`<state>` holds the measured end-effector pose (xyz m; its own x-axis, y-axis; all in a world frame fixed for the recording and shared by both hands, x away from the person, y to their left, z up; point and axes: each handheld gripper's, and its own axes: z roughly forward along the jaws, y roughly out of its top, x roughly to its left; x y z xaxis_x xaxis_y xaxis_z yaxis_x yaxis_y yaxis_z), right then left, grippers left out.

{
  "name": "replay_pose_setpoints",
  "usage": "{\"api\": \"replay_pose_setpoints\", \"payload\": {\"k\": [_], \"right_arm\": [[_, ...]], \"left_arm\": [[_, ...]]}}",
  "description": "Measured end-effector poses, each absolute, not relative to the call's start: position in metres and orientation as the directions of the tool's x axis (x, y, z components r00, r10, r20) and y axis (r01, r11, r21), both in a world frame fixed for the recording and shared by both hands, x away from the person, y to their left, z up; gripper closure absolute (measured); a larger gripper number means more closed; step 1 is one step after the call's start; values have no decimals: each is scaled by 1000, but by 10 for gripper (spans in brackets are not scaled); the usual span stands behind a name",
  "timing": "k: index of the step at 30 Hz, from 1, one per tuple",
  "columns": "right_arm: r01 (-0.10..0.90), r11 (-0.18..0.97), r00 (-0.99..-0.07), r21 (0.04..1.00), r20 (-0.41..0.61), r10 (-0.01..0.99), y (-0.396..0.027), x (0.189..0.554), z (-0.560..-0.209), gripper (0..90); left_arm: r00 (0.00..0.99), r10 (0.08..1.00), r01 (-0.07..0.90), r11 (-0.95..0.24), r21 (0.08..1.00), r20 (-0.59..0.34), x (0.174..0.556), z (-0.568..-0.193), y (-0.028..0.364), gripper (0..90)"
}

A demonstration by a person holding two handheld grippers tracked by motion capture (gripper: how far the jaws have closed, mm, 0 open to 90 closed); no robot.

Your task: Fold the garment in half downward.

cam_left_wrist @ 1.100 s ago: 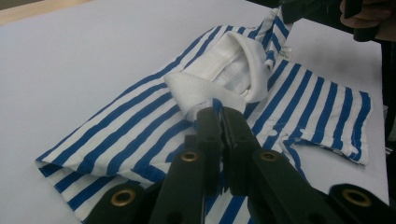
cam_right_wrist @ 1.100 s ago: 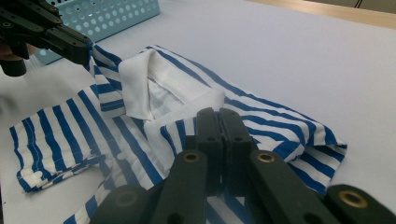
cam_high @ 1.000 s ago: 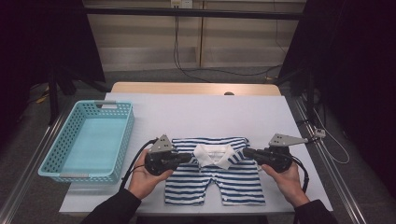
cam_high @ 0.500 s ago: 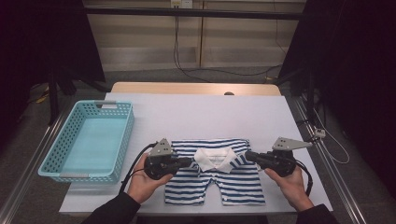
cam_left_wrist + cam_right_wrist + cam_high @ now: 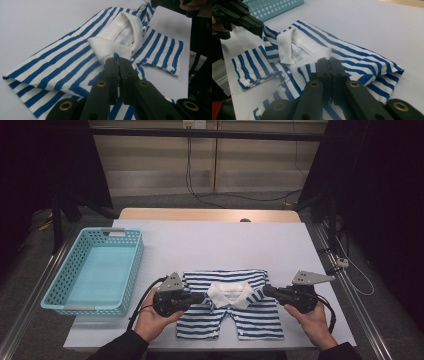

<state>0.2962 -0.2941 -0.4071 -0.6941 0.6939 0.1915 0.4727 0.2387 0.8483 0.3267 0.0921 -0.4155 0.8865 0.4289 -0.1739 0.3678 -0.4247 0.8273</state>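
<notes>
Blue-and-white striped shirt (image 5: 231, 307) lies partly folded on the white surface (image 5: 210, 245), near its front edge | left claw (image 5: 116, 58) pinched tight on the shirt's cloth by the white collar (image 5: 125, 32) | right claw (image 5: 329, 60) pinched tight on the shirt's other side | teal basket (image 5: 95, 270) sits well apart at left.

The little blue and white striped shirt (image 5: 231, 309) with a white collar lies folded on the tabletop (image 5: 215, 245), near its front edge.
</notes>
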Motion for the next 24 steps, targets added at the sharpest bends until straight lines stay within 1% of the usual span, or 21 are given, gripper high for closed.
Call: {"api": "replay_pose_setpoints", "payload": {"k": [3,4,10,11,13,19,22,24], "right_arm": [[482,252,-695,839,191,693,-293,295,-409,886],[484,258,-697,836,190,692,-293,295,-410,886],[489,265,-703,831,195,684,-292,292,-410,886],[486,267,-704,832,192,683,-291,292,-410,886],[486,267,-708,832,195,679,-291,291,-410,886],[487,282,-712,827,188,677,-290,290,-412,886],[496,295,-712,817,188,677,-289,289,-414,886],[499,305,-713,811,184,676,-288,289,-415,886]], "left_arm": [[886,434,371,-454,810,-163,325,-418,92,868],[892,431,351,-473,808,-136,325,-420,93,868],[886,438,368,-459,809,-155,322,-419,94,868],[890,433,359,-476,803,-141,322,-418,96,868],[887,436,371,-472,800,-154,321,-420,96,868],[882,446,381,-480,790,-153,316,-422,101,868],[886,442,371,-502,781,-137,317,-424,103,868],[888,435,381,-514,768,-149,317,-425,104,868]]}}
